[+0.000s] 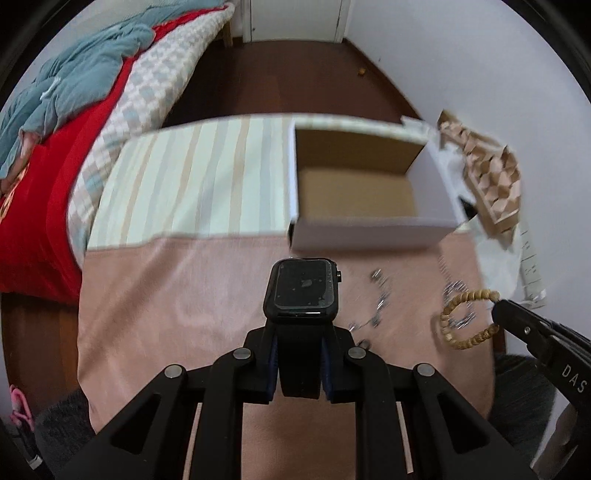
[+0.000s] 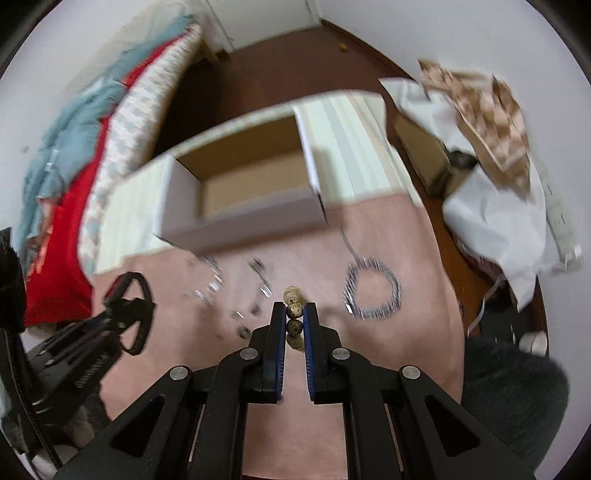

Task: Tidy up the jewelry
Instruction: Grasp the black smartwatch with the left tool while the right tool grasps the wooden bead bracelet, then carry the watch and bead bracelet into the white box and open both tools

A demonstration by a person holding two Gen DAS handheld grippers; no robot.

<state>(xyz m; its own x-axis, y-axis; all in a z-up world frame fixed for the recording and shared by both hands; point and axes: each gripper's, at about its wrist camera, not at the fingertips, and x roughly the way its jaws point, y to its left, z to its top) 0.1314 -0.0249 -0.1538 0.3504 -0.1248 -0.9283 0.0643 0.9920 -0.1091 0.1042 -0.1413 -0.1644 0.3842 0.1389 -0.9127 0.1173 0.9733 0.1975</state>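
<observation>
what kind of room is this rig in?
Most likely a bedroom: a bed with a red and teal blanket, a door at the far wall, and a cloth-covered table set beside the bed.

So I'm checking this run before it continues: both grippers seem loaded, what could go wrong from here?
1. The left gripper pinches only the strap of the black square-faced smartwatch, so the heavy case may swing or slip.
2. The right gripper clamps just a couple of beads of the tan wooden bead bracelet; it could roll out.
3. The open white cardboard box has raised walls; either dangling piece might catch its rim.
</observation>
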